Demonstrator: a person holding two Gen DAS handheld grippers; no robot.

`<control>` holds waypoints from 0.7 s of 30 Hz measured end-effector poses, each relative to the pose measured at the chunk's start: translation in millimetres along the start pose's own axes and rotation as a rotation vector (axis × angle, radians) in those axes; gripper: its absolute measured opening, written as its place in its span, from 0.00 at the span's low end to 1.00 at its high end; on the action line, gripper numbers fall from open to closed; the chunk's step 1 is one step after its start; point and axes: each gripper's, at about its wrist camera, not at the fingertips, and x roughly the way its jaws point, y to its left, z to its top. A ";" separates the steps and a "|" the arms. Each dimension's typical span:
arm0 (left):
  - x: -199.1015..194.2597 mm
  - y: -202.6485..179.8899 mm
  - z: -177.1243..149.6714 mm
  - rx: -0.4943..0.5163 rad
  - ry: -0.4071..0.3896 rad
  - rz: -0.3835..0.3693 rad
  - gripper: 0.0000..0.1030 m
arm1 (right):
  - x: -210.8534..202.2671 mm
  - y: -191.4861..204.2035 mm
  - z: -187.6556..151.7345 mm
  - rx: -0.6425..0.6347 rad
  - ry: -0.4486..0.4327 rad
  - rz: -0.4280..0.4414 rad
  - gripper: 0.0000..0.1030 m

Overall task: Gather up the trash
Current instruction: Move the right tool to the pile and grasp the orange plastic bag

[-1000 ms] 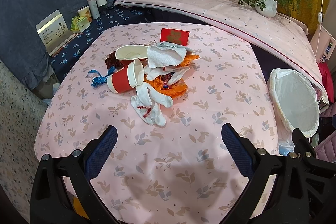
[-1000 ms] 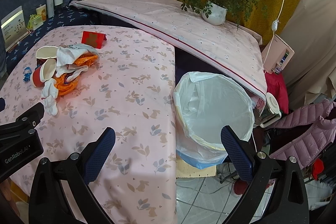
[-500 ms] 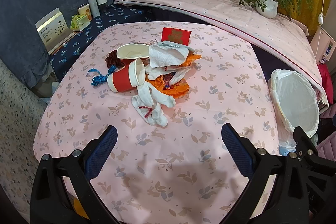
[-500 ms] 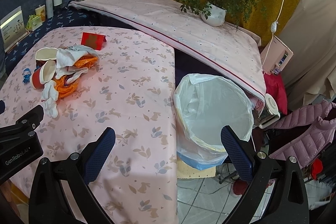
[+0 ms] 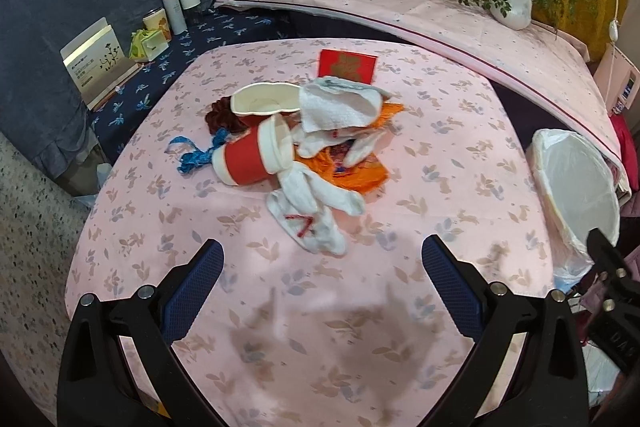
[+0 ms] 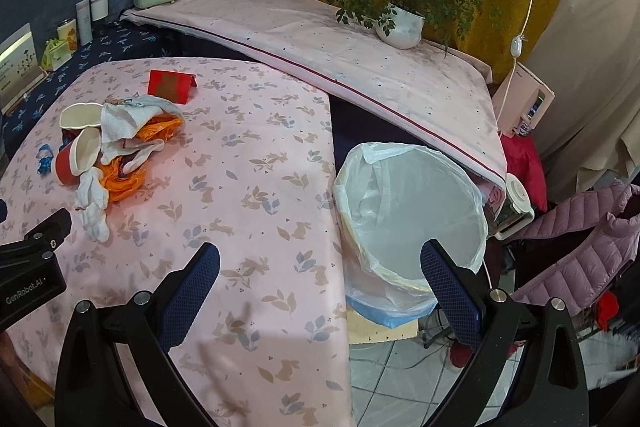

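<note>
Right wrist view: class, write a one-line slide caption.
Open right gripper hovers over the table edge beside the lined bin, trash pile lying far left.

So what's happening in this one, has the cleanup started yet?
Not yet. A person holds two grippers above a table with a pink cloth. The left gripper and right gripper are both open and empty. The trash sits untouched in one pile: a red cup on its side, a white cup, white tissues and an orange wrapper. The lined bin stands beside the table's edge and looks empty.
</note>
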 end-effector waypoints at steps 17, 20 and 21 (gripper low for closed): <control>47.4 89.1 39.9 -0.083 -0.015 0.020 0.92 | 33.2 65.5 35.7 0.047 -0.028 0.130 0.91; 53.5 98.5 48.6 -0.087 -0.041 0.019 0.92 | 43.0 78.9 45.0 0.046 -0.019 0.151 0.86; 55.6 100.5 50.0 -0.087 -0.041 0.018 0.92 | 45.6 84.3 46.7 0.043 -0.017 0.156 0.86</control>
